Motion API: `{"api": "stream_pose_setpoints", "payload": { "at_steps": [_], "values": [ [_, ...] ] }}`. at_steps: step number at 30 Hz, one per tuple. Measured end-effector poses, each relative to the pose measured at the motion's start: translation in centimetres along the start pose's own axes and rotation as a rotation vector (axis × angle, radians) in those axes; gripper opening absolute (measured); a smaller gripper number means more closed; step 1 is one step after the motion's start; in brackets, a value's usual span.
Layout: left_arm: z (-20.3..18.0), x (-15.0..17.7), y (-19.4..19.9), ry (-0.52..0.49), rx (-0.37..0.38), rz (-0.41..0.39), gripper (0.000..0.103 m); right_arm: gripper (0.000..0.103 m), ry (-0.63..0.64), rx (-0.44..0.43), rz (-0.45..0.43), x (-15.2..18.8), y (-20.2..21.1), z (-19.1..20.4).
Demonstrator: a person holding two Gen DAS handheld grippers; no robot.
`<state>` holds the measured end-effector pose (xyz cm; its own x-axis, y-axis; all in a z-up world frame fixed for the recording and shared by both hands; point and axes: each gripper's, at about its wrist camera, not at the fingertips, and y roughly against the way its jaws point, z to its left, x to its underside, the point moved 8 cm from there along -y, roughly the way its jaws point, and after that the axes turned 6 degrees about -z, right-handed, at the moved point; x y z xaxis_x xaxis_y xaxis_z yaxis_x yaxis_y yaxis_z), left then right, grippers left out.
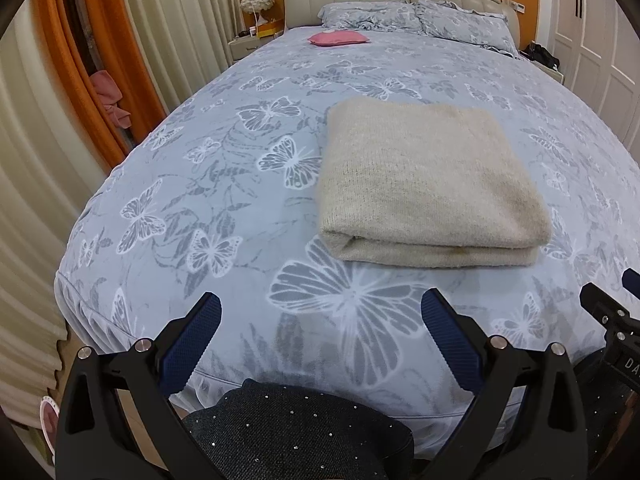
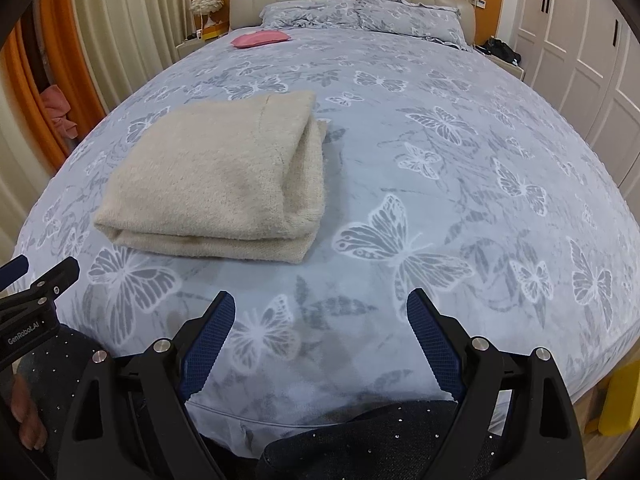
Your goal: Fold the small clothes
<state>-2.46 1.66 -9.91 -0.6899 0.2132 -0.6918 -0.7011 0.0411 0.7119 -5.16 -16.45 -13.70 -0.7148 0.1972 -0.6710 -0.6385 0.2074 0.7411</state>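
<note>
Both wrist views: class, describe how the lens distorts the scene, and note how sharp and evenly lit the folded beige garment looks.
Left wrist view: fisheye bulges the bed into a dome, corners vignette black; the folded beige garment is sharp, softly lit. Right wrist view: same bulge, wardrobe doors curve; the garment is in focus, without glare.

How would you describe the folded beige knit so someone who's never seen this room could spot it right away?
Start at the big bed with the blue-grey butterfly cover. Near its foot end, just beyond the two open grippers, lies the folded beige knit, a thick squared stack. It is the only plain, fuzzy cream thing there; the small pink cushion lies far off by the pillows.
</note>
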Motion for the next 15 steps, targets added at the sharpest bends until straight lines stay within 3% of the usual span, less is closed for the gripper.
{"api": "stream_pose_setpoints", "payload": {
  "at_steps": [15],
  "values": [
    [-0.29,-0.18,0.16,-0.015,0.001,-0.010,0.098,0.086,0.001,0.001,0.000,0.03,0.02,0.06]
  ]
}}
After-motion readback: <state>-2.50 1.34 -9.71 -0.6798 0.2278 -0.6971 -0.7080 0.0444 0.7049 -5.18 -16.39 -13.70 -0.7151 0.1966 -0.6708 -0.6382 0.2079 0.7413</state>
